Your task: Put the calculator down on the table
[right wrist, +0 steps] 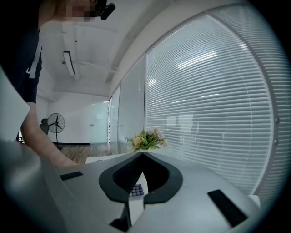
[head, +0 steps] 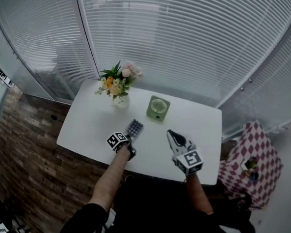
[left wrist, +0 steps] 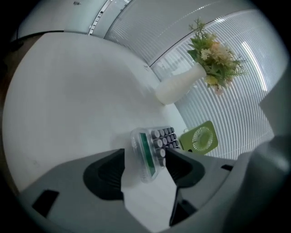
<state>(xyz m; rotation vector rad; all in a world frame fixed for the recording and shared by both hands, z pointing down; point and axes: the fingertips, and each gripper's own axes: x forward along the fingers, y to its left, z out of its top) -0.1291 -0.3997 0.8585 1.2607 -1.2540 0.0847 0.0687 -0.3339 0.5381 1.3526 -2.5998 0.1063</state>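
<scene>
The calculator point(head: 135, 127), clear-cased with dark round keys and a green strip, lies on the white table point(head: 87, 127) near its front middle. In the left gripper view the calculator point(left wrist: 152, 150) has its near end between the jaws of my left gripper point(left wrist: 145, 154). The jaws stand wide: the left pad is clear of the case and the right pad sits close beside the keys. In the head view the left gripper point(head: 129, 139) is just behind the calculator. My right gripper point(head: 170, 132) hovers to the right, tips together and empty. Its own view shows the right gripper point(right wrist: 142, 154) with the tips meeting.
A white vase point(head: 120, 101) of flowers stands at the table's back. Right of the vase lies a green square fan point(head: 158, 108), just beyond the calculator. A stool with a red checked cloth point(head: 251, 156) stands off the table's right end. Blinds cover the windows behind.
</scene>
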